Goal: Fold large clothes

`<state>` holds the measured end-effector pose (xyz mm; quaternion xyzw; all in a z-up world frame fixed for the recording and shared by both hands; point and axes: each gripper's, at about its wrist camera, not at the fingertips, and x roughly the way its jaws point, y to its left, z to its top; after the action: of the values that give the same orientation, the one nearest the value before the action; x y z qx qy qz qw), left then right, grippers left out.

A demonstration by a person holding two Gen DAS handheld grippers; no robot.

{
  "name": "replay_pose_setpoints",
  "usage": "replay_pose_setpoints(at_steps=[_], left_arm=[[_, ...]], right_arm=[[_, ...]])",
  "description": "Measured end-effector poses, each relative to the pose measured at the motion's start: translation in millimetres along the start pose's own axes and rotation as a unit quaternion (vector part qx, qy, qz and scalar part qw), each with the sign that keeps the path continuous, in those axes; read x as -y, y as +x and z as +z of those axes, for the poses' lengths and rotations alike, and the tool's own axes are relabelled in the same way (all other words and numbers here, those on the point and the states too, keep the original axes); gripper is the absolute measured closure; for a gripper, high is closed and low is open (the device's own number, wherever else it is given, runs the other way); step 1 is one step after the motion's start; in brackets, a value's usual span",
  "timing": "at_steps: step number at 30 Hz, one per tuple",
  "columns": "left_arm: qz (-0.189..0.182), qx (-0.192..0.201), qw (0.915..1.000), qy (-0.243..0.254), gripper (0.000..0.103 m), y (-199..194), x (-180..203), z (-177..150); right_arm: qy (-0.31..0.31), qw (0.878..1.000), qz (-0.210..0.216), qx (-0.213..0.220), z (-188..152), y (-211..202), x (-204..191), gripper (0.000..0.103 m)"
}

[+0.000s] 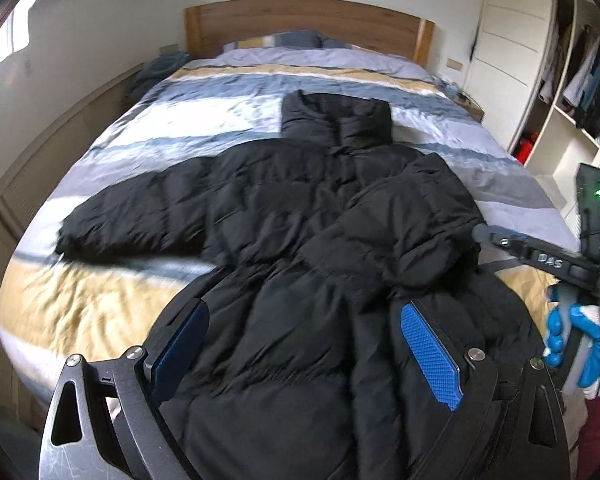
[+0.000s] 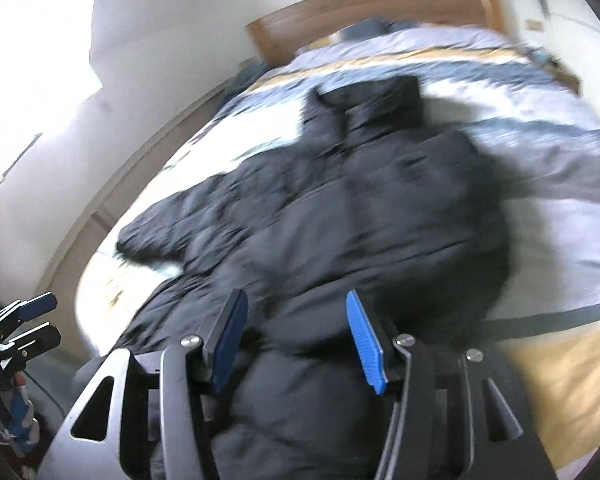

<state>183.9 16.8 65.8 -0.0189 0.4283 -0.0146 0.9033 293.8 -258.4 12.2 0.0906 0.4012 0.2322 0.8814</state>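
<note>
A black puffer jacket (image 1: 300,216) lies face up on the bed, collar toward the headboard. Its left sleeve (image 1: 132,208) stretches out to the left; its right sleeve (image 1: 412,216) is folded in over the chest. My left gripper (image 1: 304,344) is open over the jacket's lower hem and holds nothing. My right gripper (image 2: 296,336) is open above the same hem in the blurred right wrist view, where the jacket (image 2: 360,216) fills the middle. The right gripper also shows at the right edge of the left wrist view (image 1: 540,256), beside the folded sleeve.
The bed has a striped blue, white and yellow cover (image 1: 100,312) and a wooden headboard (image 1: 300,20). A wall with a low ledge runs along the left. An open wardrobe (image 1: 580,80) with hanging clothes stands at the right. The left gripper shows low left in the right wrist view (image 2: 28,324).
</note>
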Motion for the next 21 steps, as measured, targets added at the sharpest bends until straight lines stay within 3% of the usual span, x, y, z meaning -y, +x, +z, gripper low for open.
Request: replay_pose_setpoints(at_steps=[6,12,17,21], left_arm=[[-0.021,-0.005,0.9998,0.005,0.007,76.3,52.6,57.4],[-0.022,-0.019,0.9996,0.004,0.008,159.7,86.6,88.1],[0.003,-0.040,0.9992,0.000,0.008,214.8,87.8,89.2],[0.002,-0.067,0.9977,-0.004,0.006,247.5,77.9,70.4]], right_arm=[[0.012,0.998,-0.052,0.020,38.2,4.8,53.2,0.052],[0.008,0.997,-0.076,0.009,62.5,44.5,85.7,0.052],[0.006,0.997,-0.078,-0.017,61.3,91.2,99.9,0.052],[0.006,0.996,-0.083,-0.043,44.8,127.4,108.7,0.052]])
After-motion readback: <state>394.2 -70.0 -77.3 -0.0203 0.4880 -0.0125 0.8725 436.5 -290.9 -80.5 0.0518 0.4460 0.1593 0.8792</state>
